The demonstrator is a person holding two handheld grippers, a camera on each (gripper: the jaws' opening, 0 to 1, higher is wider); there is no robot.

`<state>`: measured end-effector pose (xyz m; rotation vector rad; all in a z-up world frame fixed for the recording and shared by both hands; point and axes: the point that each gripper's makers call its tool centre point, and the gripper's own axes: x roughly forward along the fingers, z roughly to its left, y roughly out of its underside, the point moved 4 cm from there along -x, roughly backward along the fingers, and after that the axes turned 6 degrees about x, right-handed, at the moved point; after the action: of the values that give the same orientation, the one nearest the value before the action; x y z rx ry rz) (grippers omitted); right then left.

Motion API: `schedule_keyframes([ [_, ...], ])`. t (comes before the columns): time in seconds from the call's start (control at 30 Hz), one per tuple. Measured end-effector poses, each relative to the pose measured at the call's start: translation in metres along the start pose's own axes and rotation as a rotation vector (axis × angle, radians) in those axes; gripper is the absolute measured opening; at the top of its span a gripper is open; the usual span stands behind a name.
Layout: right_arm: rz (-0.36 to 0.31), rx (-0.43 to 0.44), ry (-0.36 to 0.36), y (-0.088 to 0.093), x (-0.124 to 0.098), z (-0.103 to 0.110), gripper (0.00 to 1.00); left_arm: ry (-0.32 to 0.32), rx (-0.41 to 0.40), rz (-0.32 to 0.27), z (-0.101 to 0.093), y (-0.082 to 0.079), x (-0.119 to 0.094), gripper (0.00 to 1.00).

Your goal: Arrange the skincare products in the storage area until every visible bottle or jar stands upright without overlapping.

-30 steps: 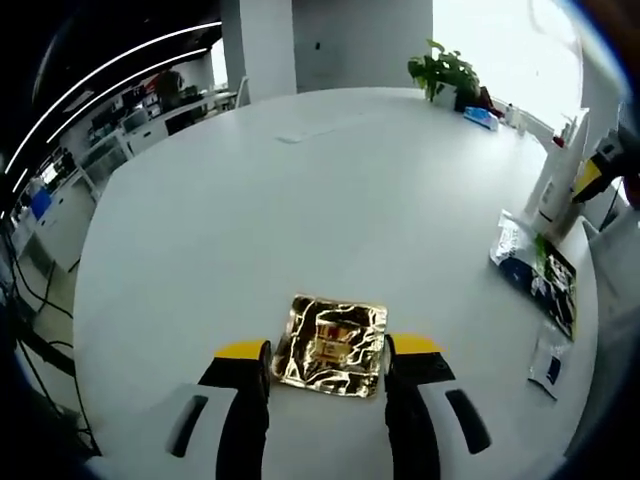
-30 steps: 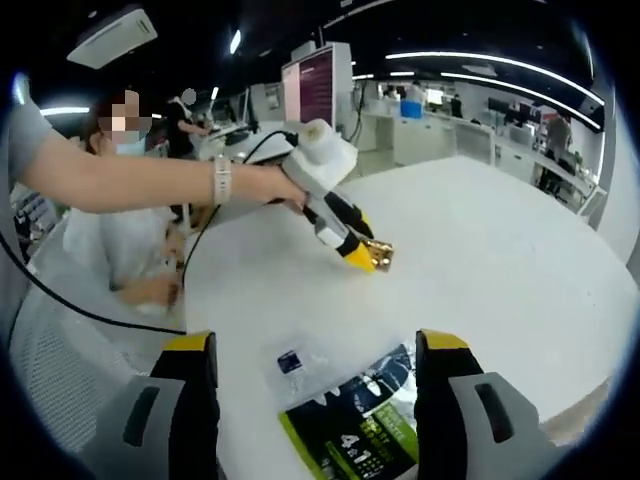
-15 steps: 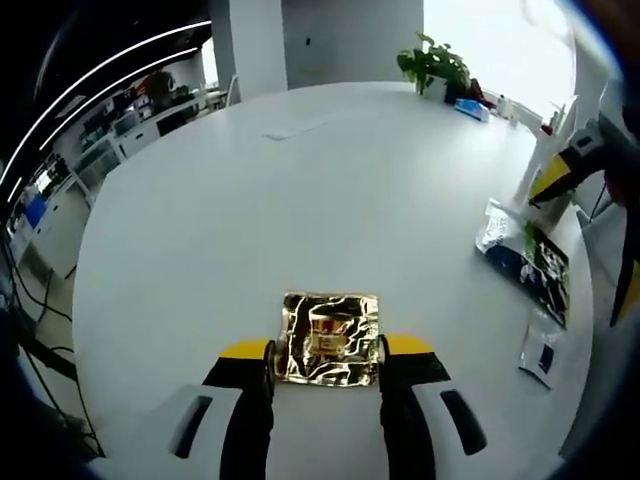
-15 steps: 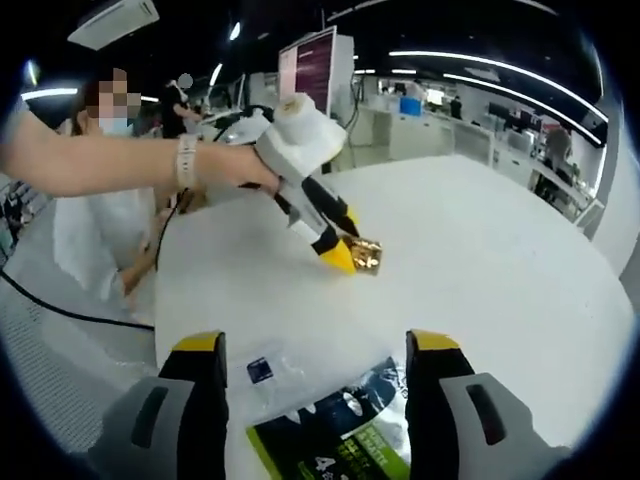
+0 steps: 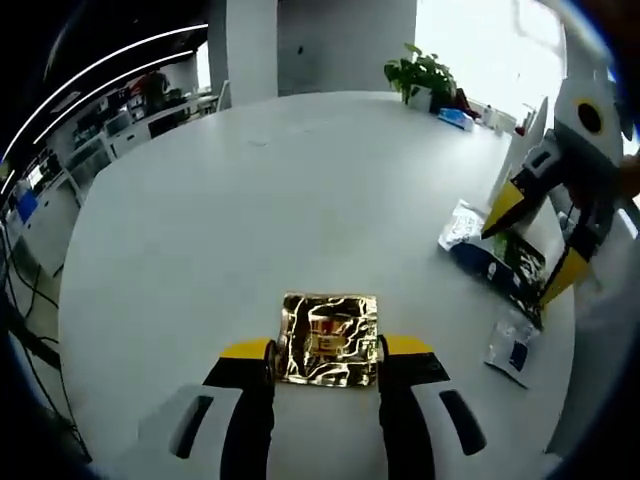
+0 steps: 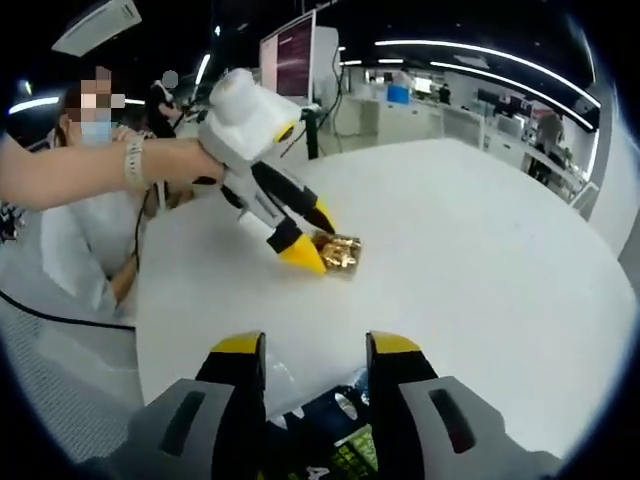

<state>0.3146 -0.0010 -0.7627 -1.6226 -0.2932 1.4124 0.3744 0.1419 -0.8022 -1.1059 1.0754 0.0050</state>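
A crinkled gold foil packet (image 5: 328, 340) lies flat on the white round table (image 5: 250, 200). My left gripper (image 5: 325, 350) is shut on it, one jaw against each side. In the right gripper view the same packet (image 6: 342, 252) sits between the left gripper's (image 6: 312, 238) yellow tips. My right gripper (image 6: 316, 345) hangs over a dark pack with green print (image 6: 345, 455) and a clear wrapper. Its jaws are narrowed but apart. Seen from the left gripper view, the right gripper (image 5: 535, 240) straddles that dark pack (image 5: 495, 268).
A small clear sachet (image 5: 512, 350) lies near the table's edge. A tall white bottle (image 5: 527, 135) stands behind the right gripper, with a potted plant (image 5: 420, 70) at the far edge. A seated person (image 6: 85, 230) is beside the table, with a black cable below.
My right gripper has dropped toward the dark pack and its jaws have drawn much closer together. The left gripper keeps hold of the gold packet, which has squared up between its jaws.
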Motion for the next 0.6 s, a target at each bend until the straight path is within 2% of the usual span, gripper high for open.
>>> schedule_keyframes([
  [0.17,-0.031,0.084,0.006,0.0,0.005,-0.004,0.37,0.016,-0.023,-0.02,-0.009,0.002,-0.003,0.36],
  [0.43,-0.082,0.202,0.016,-0.005,0.014,-0.011,0.32,0.042,-0.011,-0.06,-0.027,0.005,-0.011,0.35],
  [0.53,-0.098,0.259,-0.002,-0.006,0.018,-0.01,0.31,0.039,-0.013,-0.084,-0.033,0.005,-0.016,0.34],
  [0.6,-0.1,0.286,-0.01,-0.006,0.021,-0.011,0.3,0.036,0.008,-0.122,-0.038,0.005,-0.017,0.34],
])
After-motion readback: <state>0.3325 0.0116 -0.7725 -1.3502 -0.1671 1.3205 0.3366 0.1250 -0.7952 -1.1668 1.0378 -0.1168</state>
